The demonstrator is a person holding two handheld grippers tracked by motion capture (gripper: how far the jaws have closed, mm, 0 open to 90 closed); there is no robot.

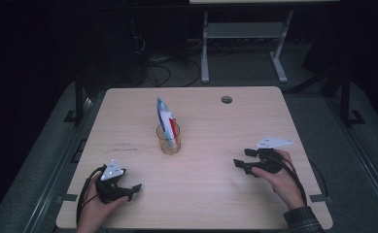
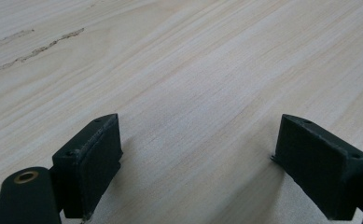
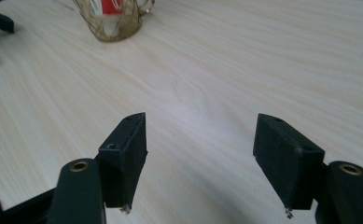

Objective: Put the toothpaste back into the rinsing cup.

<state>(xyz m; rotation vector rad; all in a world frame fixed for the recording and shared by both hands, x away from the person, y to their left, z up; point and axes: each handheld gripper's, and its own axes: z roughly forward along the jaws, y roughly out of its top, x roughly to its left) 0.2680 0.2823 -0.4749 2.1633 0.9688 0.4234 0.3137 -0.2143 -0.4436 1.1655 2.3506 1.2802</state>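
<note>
High view: a clear glass cup (image 1: 169, 141) is seen standing upright at the middle of the frame on the pale wooden worktop (image 1: 211, 194), with a toothpaste tube (image 1: 164, 115) propped inside it, the tube's long axis rising steeply and leaning a little toward the upper left. The left tongs (image 1: 136, 187) are held low at the lower left of the frame, their jaws spread and empty, pointed toward the right; the cup lies up and to the right of them. The right tongs (image 1: 240, 162) are held at the right of the frame, level with the cup's base or a little below, their jaws likewise spread with nothing between them, pointed left toward the cup. Neither pair is touching the cup or tube, and both are well apart from it.

From the right gripper view, the cup (image 3: 116, 18) is found at the upper left of the frame, off the line of the jaws, so a swing to that side would be judged necessary before any reach. In the left gripper view the jaws are shown wide over bare wood. Which hand is nearer cannot be settled with confidence; the right appears better aimed.
</note>
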